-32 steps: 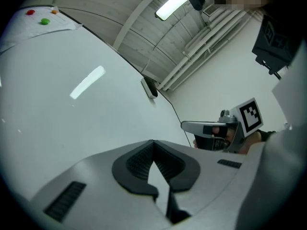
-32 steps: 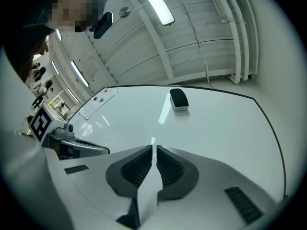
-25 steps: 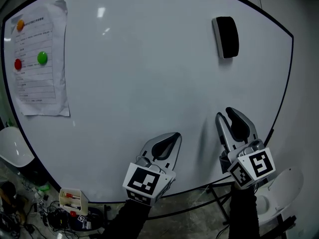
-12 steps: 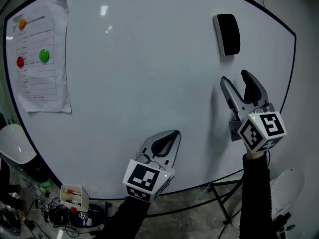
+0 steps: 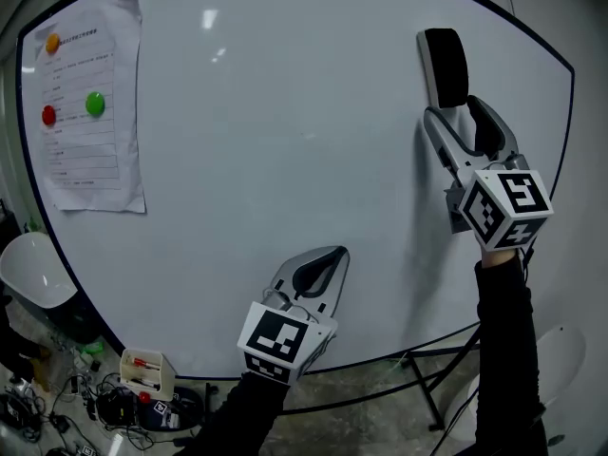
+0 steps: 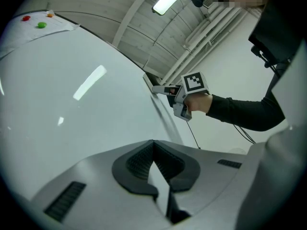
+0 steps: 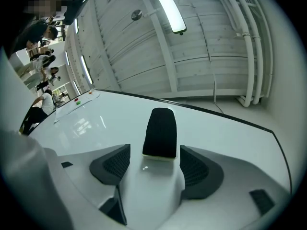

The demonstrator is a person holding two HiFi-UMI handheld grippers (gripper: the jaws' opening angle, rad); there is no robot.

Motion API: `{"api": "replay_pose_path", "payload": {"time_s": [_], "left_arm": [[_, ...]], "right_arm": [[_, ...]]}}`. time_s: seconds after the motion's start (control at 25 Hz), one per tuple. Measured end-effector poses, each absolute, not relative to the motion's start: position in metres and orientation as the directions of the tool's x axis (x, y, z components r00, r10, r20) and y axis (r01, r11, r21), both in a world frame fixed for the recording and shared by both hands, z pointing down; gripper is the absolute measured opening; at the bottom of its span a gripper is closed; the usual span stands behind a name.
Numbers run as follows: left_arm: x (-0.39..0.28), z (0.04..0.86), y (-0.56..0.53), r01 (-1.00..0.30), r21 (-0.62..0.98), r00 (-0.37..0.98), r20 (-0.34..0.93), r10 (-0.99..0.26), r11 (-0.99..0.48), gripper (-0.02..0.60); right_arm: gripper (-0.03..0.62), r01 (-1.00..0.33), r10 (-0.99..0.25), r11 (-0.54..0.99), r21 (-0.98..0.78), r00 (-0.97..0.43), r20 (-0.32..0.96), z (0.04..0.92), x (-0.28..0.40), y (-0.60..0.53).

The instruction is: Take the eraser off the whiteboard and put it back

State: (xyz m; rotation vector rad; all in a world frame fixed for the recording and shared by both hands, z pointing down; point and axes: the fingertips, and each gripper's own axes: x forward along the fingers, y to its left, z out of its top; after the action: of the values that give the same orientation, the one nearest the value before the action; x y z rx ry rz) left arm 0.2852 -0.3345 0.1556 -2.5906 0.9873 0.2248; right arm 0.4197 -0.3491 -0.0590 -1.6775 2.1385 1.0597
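Eraser at one o'clock looks light, stiff. Right gripper, jaws just opened, flanks its lower end without pressing; pinch the long sides. Left gripper clenched, empty.

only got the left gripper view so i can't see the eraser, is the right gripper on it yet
observer: not yet. In the right gripper view the eraser has its near end between the jaws of the right gripper, which have just been opening; the pads don't touch it.
operator: where on the board is it
observer: the head view shows it upright near the top right corner of the whiteboard.
operator: anything close to it
observer: no, the paper sheet with its magnets hangs at the far left.
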Motion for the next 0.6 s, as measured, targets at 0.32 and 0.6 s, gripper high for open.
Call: {"api": "replay_pose_path", "payload": {"time_s": [0.32, 0.6], "left_arm": [[0.289, 0.157, -0.332, -0.656, -0.265, 0.754, -0.264, -0.601, -0.707, 0.006], [0.289, 0.159, -0.33, -0.661, -0.274, 0.75, -0.257, -0.609, -0.698, 0.006]], "right_arm": [[0.305, -0.912, -0.752, 0.071, 0.404, -0.315, -0.579, -0.075, 0.418, -0.358], [0.305, -0.917, -0.746, 0.07, 0.393, -0.309, -0.589, -0.084, 0.42, -0.362]]}}
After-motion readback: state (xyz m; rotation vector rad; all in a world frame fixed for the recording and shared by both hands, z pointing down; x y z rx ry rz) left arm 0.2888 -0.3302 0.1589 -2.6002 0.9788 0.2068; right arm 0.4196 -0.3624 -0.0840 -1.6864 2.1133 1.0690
